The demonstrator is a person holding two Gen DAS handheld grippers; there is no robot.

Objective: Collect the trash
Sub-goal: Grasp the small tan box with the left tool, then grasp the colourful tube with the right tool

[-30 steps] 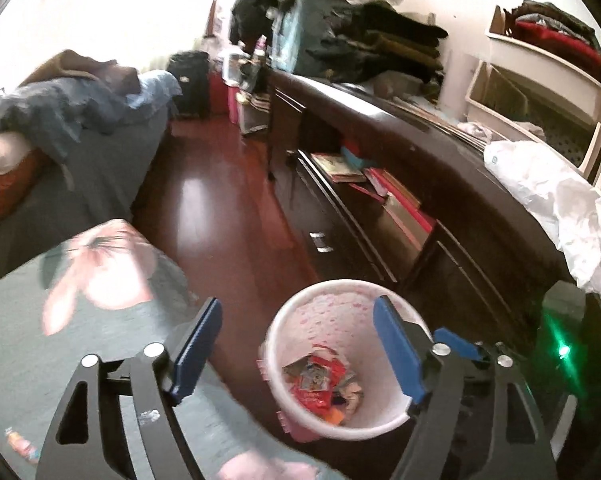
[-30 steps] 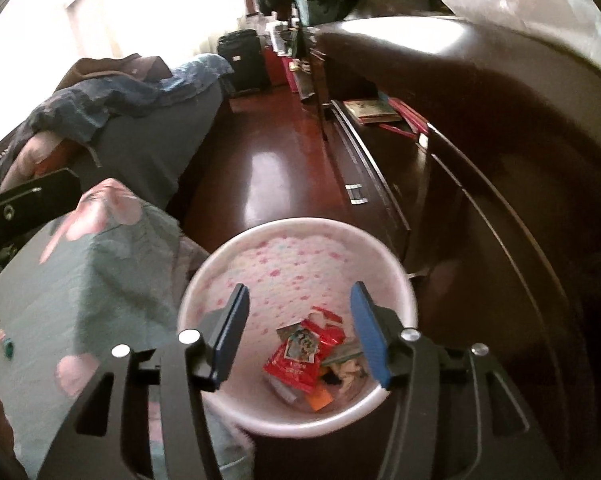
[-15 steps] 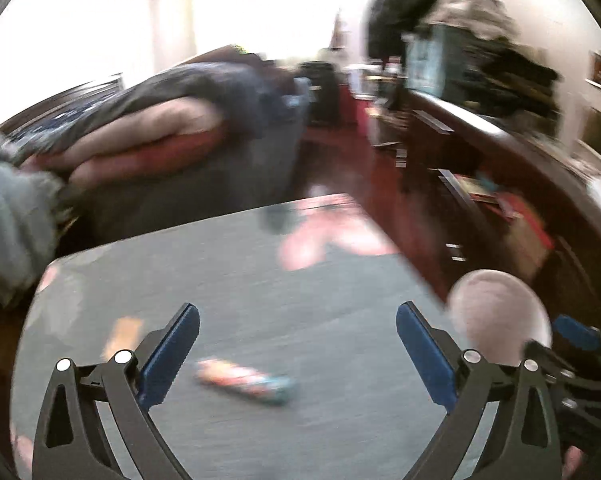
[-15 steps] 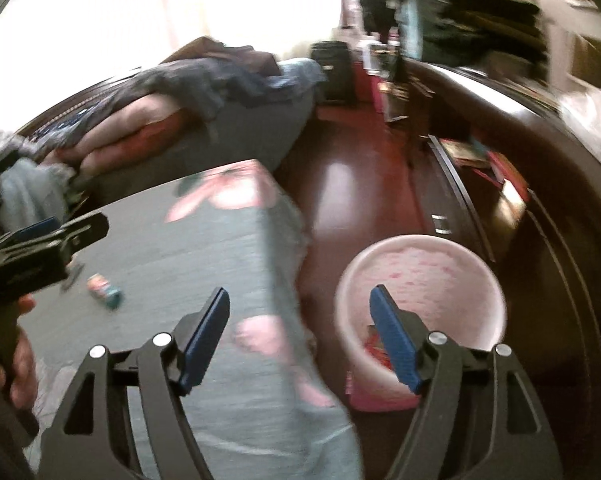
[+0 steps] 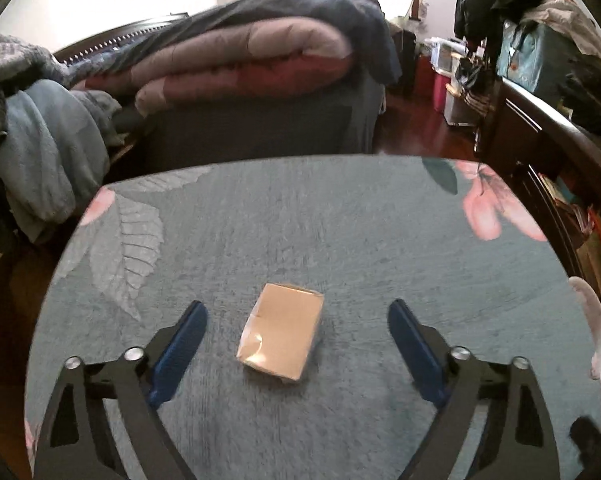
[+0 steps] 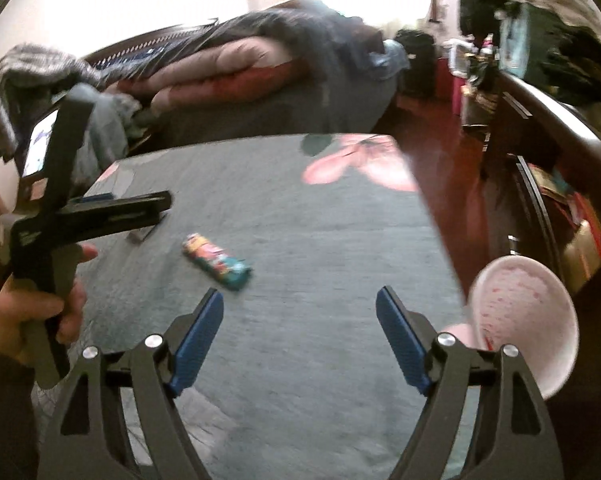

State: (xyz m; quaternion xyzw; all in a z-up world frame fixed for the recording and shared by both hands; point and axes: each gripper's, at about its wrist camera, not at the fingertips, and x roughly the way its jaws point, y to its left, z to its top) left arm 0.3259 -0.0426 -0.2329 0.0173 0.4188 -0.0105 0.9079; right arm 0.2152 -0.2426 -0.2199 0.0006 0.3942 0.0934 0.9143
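Note:
A small tan box wrapped in clear film lies on the teal flowered tablecloth. My left gripper is open and empty, with the box between its blue pads, just ahead of them. In the right wrist view a colourful candy wrapper lies on the cloth, ahead and left of my open, empty right gripper. The left gripper also shows there, held in a hand at the left. The pink trash bin stands off the table's right edge; its rim shows in the left wrist view.
A bed with folded quilts lies beyond the table. A dark dresser piled with clothes runs along the right. Red wood floor lies between the table and dresser.
Both grippers swung left from over the trash bin to over the table. The left gripper now frames the tan box; the candy wrapper has come into the right wrist view.

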